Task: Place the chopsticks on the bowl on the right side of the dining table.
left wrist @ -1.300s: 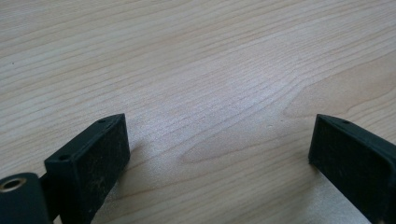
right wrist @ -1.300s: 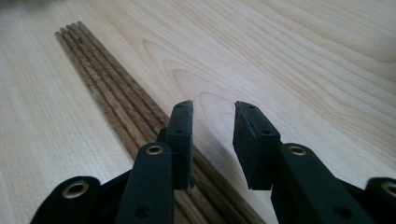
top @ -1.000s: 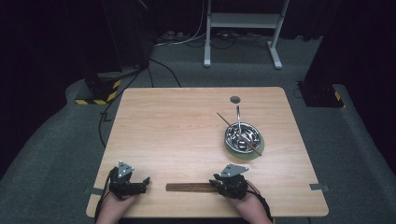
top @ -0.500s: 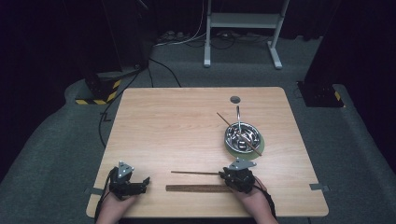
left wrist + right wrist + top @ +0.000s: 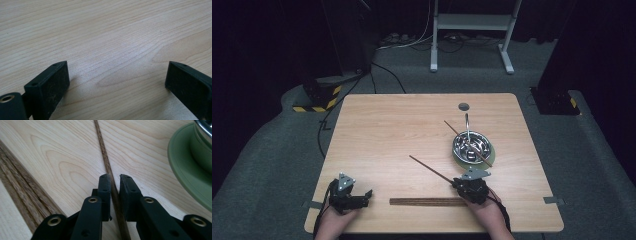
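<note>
The surface point(image 5: 392, 135) is pale, matt, grained wood, the chopstick point(image 5: 105, 157) darker rough-grained wood, the bowl point(image 5: 472, 145) glossy metal on a smooth matt green saucer point(image 5: 185, 170), the grippers' jaws matt black plastic.

High view overhead, far; gripper views close, low; table point(image 5: 412, 130) shared.

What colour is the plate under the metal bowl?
The plate is green, clearest in the right gripper view; the metal bowl sits on it.
</note>
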A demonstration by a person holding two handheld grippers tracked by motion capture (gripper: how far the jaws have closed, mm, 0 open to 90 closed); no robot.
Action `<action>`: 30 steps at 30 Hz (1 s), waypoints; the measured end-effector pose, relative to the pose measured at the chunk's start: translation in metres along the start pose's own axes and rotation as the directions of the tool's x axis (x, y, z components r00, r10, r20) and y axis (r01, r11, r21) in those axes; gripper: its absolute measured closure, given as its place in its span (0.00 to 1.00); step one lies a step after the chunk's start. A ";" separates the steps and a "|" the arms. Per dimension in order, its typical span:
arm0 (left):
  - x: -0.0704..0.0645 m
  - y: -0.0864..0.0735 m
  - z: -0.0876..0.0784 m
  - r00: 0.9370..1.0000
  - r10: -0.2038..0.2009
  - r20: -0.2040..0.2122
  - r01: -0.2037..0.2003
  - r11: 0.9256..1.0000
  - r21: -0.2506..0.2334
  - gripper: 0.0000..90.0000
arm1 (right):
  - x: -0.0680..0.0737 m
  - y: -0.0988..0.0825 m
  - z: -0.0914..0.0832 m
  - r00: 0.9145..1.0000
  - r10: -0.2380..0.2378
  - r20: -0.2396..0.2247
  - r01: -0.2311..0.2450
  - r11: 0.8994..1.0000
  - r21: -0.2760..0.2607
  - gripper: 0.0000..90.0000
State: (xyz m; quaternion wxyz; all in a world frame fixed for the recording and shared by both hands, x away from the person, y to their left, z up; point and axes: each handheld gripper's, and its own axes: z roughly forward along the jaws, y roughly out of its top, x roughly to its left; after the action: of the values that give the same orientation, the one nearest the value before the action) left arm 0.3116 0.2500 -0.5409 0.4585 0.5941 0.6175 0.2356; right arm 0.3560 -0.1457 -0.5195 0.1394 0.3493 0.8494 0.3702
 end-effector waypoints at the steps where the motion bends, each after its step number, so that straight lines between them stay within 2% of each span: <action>1: 0.000 0.000 0.000 1.000 0.000 0.000 0.000 1.000 0.000 0.06 | 0.001 0.001 0.000 1.000 0.000 0.000 0.000 1.000 -0.002 0.87; 5: 0.000 0.000 0.000 1.000 -0.003 -0.002 0.003 1.000 -0.002 0.06 | 0.005 0.009 0.003 1.000 -0.013 -0.008 0.013 1.000 0.000 0.89; 11: 0.000 0.000 0.000 1.000 -0.005 -0.001 0.005 1.000 -0.003 0.06 | 0.015 0.024 0.015 0.998 -0.059 -0.011 0.059 0.998 0.021 0.89; 14: 0.000 0.000 0.000 1.000 0.001 -0.001 -0.001 1.000 0.002 0.06 | 0.016 0.031 0.021 0.995 -0.094 -0.020 0.095 0.994 0.049 0.89; 15: 0.000 0.000 0.000 1.000 0.001 -0.001 -0.001 1.000 0.001 0.06 | 0.017 0.032 0.024 0.996 -0.087 -0.020 0.088 0.995 0.048 0.89; 16: 0.000 0.000 0.000 1.000 0.001 -0.001 -0.001 1.000 0.001 0.06 | 0.016 0.034 0.025 0.994 -0.102 -0.034 0.104 0.992 0.065 0.89; 18: 0.000 0.000 0.000 1.000 -0.002 -0.002 0.002 1.000 -0.001 0.06 | 0.016 0.036 0.029 0.993 -0.116 -0.032 0.118 0.990 0.074 0.89; 23: 0.000 0.000 0.000 1.000 0.001 -0.002 -0.001 1.000 0.001 0.06 | 0.014 0.038 0.032 0.994 -0.091 -0.057 0.095 0.992 0.082 0.91; 26: 0.000 0.000 0.000 1.000 0.002 -0.001 -0.002 1.000 0.002 0.06 | 0.012 0.038 0.032 0.993 -0.096 -0.063 0.100 0.992 0.077 0.92; 30: 0.000 0.000 0.000 1.000 0.003 0.000 -0.003 1.000 0.003 0.06 | 0.013 0.036 0.031 0.993 -0.102 -0.062 0.106 0.992 0.070 0.85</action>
State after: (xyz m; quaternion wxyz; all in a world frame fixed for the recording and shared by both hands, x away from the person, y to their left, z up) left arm 0.3112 0.2505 -0.5408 0.4570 0.5959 0.6170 0.2353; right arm 0.3800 -0.1027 -0.5140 0.1207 0.2984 0.8832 0.3410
